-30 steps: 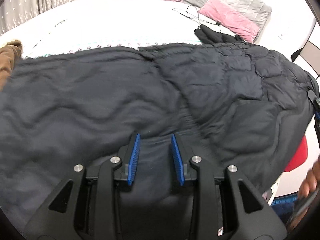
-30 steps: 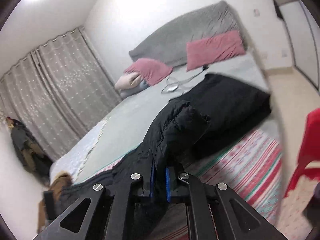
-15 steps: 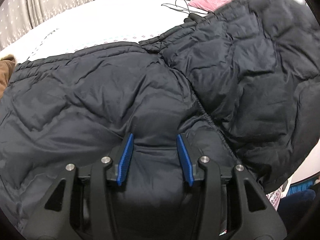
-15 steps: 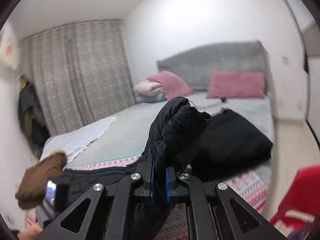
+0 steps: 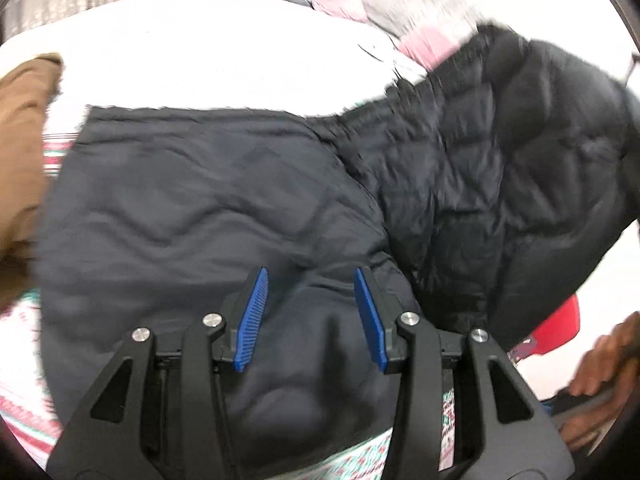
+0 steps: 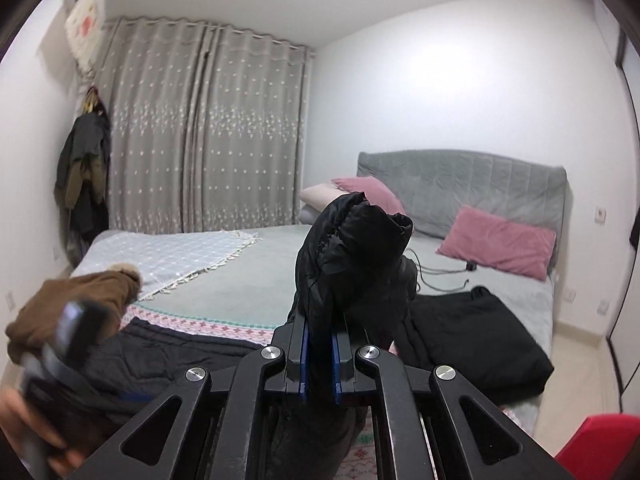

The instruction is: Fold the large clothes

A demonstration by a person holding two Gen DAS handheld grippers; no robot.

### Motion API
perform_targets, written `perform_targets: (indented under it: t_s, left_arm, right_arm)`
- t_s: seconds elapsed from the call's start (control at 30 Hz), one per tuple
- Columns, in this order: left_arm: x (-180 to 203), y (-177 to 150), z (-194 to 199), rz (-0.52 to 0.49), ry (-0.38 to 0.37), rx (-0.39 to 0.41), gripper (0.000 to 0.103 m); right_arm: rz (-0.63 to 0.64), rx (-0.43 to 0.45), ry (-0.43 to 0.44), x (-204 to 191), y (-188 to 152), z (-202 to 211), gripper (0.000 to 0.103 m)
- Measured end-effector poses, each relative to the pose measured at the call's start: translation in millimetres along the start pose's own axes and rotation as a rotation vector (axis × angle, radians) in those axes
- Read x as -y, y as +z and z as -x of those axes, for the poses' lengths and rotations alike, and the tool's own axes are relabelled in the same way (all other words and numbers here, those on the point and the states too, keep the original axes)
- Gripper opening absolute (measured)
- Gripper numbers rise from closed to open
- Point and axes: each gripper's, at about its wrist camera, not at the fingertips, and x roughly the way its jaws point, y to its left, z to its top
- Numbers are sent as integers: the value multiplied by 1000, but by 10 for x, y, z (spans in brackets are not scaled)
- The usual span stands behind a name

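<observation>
A large black puffer coat (image 5: pixel 248 200) lies spread across the foot of the bed (image 6: pixel 248 256), its smooth lining facing up on the left while its quilted right half (image 5: pixel 520 168) is raised and curling over toward the middle. The left gripper (image 5: pixel 308 312) hovers low over the near edge of the coat with its blue pads (image 5: pixel 252 316) spread wide and nothing pinched between them, though the fabric bulges up into the gap. The right gripper (image 6: pixel 319 356) is clamped tight on a bunched fold of the same coat (image 6: pixel 356 256), which stands up above its fingers (this part looks like a sleeve or side panel, but I cannot tell which). A brown garment (image 5: pixel 20 128) sits on the bed just left of the coat, and a second black garment (image 6: pixel 476 340) lies folded nearer the pink pillow (image 6: pixel 500 242). A red chair (image 5: pixel 560 328) shows beside the bed's edge.
</observation>
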Motion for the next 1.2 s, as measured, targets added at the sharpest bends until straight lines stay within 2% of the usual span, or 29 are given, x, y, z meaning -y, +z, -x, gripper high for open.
perform_targets:
  t_s: [0.17,0.27,0.33,0.47,0.57,0.67,0.8,0.97,1.2]
  left_arm:
    - [-649,-18,611,113,50,67,46]
    - [-1051,-84,750,217,56,81,46]
    - [-1250,-146,695,269,65,43,46]
    - [-1250,-311,486,270,45,-18,44]
    - [-1093,-373,312,206,105,-53,42]
    - [-1070,-360,245,201,110,-62,41]
    - [-1155,-337,202,254,60,-56,41]
    - [-1289,-347,245,305,4,-51,41]
    - [-1697,-359,682,444,-74,7,41]
  right_arm:
    - [74,25,14,-277,16,-6,8]
    - [148,48,24,-530,-14,8,8]
    - [183,56,31,-668,-50,10,8]
    - [254,64,54,-978,-123,-33,8]
    - [290,73,88,-1207,-180,-45,8]
    - [341,92,156,-1451,-256,-32,8]
    - [487,95,242,-1902,-488,-41,8]
    - [588,51,306,-2292,-749,-135,8]
    - [681,25,347,-2565,-1012,-185,9]
